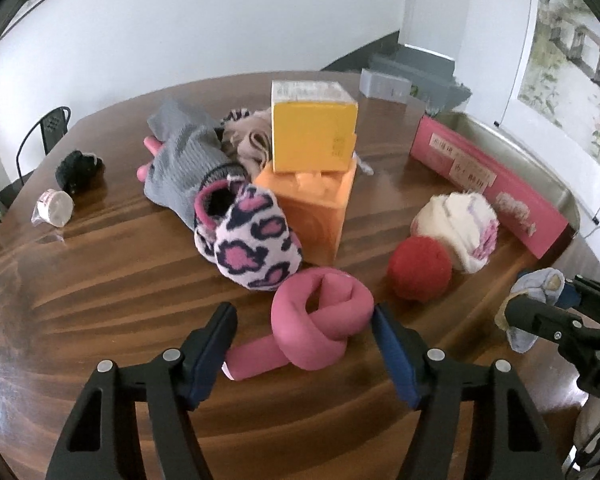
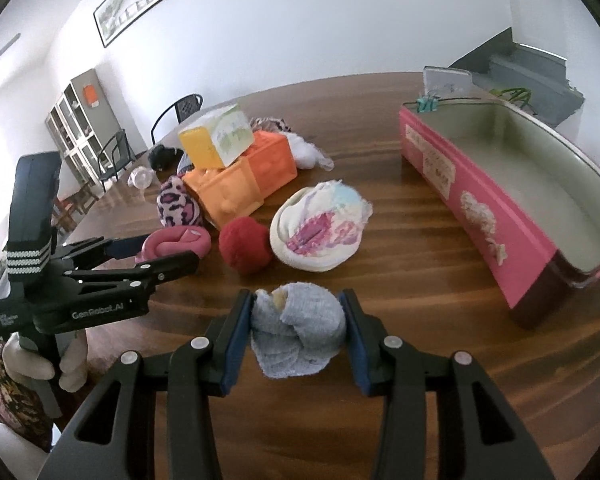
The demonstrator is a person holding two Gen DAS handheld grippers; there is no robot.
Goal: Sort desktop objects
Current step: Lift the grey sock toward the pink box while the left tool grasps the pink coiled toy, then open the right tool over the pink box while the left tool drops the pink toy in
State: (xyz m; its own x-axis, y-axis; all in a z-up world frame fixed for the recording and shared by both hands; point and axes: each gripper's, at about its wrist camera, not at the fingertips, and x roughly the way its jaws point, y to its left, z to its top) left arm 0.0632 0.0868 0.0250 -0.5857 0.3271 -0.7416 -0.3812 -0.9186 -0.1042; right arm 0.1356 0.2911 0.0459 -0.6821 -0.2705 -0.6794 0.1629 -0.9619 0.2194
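Socks lie scattered over the wooden surface [image 1: 100,280], most of them rolled into balls. The right tongs [image 2: 298,320] reach forward low over the near edge, clenched on a pale blue sock bundle [image 2: 298,332], both pads pressing its sides. The left tongs [image 1: 304,320] point in from the near left, spread wide around a knotted pink sock [image 1: 320,324]; the right pad touches the knot, the left pad stands apart from it (nothing is gripped). Just beyond sit a red sock ball [image 1: 419,267] and a white-and-pink sock roll [image 1: 460,228], touching each other. A leopard-print sock [image 1: 248,240] leans against an orange box [image 1: 316,208] with a yellow box [image 1: 314,132] on top. A pink bin [image 2: 480,200] stands at the far right.
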